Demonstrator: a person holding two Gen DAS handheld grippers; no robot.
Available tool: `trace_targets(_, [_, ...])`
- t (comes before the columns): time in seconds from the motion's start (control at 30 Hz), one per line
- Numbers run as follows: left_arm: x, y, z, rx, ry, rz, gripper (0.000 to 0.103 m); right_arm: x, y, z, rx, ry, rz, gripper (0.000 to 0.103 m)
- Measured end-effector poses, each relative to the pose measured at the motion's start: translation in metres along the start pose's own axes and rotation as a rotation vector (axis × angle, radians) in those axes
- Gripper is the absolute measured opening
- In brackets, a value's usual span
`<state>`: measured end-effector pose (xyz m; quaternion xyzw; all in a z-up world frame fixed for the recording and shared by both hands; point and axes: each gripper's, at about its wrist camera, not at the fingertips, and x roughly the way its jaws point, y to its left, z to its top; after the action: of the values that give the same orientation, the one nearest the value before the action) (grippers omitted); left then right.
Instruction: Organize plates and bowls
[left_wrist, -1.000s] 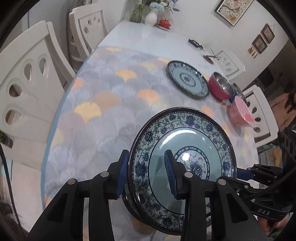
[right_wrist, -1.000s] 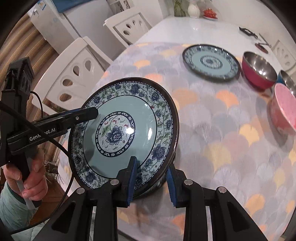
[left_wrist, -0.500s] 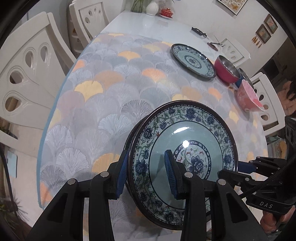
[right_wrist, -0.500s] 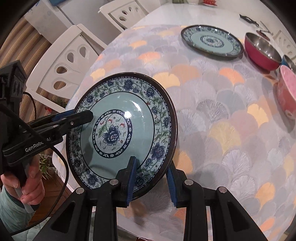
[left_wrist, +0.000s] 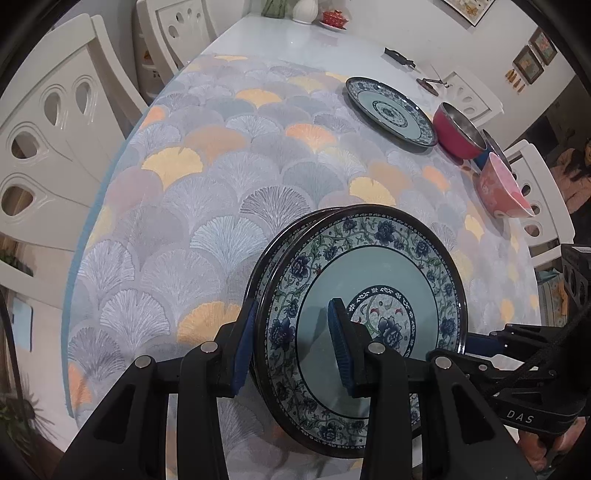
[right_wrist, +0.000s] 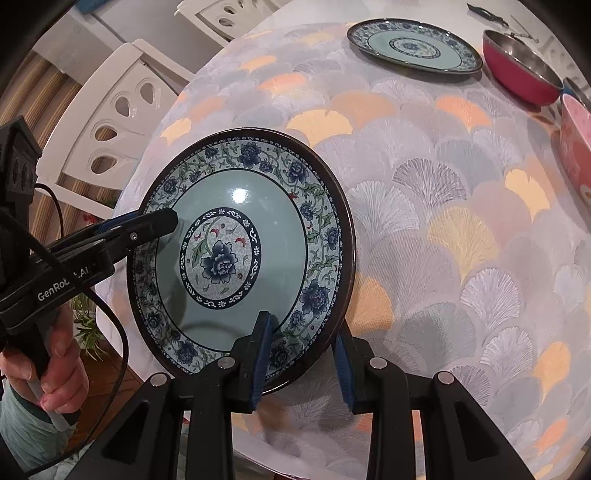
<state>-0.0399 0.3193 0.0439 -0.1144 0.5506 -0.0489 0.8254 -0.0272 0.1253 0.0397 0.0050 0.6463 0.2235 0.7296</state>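
Both tools clamp the same stack of blue floral plates (left_wrist: 369, 306): the left hand-held gripper (left_wrist: 291, 347) is closed on its left rim, the right hand-held gripper (right_wrist: 301, 354) on the near rim, with the right's jaws looking a little slack. The stack hangs tilted just above the near end of the surface (left_wrist: 221, 177) — cloth directly below. The lone matching plate (right_wrist: 413, 46) lies well ahead by the red bowl (right_wrist: 521, 66), on the right hand's side — likely where the stack belongs.

My left fingers (left_wrist: 338, 347) cover part of the held plate's (left_wrist: 369, 266) centre; its underside stays unseen. Pink bowl (right_wrist: 576, 147) at the desk's far right edge is cut by the frame. Blue bowl (left_wrist: 482, 159) is mostly hidden behind the red bowl (left_wrist: 458, 131). Small dark items (left_wrist: 400, 57) at the desk's far end: too small to identify.
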Motion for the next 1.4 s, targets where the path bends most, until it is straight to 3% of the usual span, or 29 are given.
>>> trace_targets(0.3, [-0.012, 0.009, 0.008, -0.032, -0.039, -0.004, 0.035, -0.002, -0.007, -0.004, 0.05, -0.01, 0.042, 0.031])
trace_targets(0.53, [-0.017, 0.007, 0.017, -0.029, -0.058, -0.001, 0.035, 0.0, -0.004, -0.006, 0.05, -0.065, -0.022, 0.031])
trace_targets(0.67, [-0.026, 0.0, 0.029, -0.007, -0.091, -0.01, 0.035, -0.007, -0.009, -0.004, 0.068, -0.071, 0.001, 0.031])
trace_targets(0.93, [-0.061, -0.035, 0.087, 0.12, -0.232, -0.06, 0.037, -0.077, -0.03, 0.024, 0.099, -0.251, -0.003, 0.031])
trace_targets(1.0, [-0.062, -0.045, 0.1, 0.135, -0.241, -0.08, 0.044, -0.086, -0.037, 0.031, 0.123, -0.273, -0.008, 0.031])
trace_targets(1.1, [-0.059, -0.06, 0.12, 0.162, -0.241, -0.121, 0.046, -0.091, -0.05, 0.041, 0.17, -0.278, -0.002, 0.034])
trace_targets(1.2, [-0.051, -0.071, 0.135, 0.202, -0.234, -0.147, 0.059, -0.089, -0.061, 0.05, 0.208, -0.267, -0.003, 0.05])
trace_targets(1.4, [-0.016, -0.077, 0.175, 0.234, -0.183, -0.182, 0.063, -0.077, -0.084, 0.076, 0.267, -0.28, -0.022, 0.05])
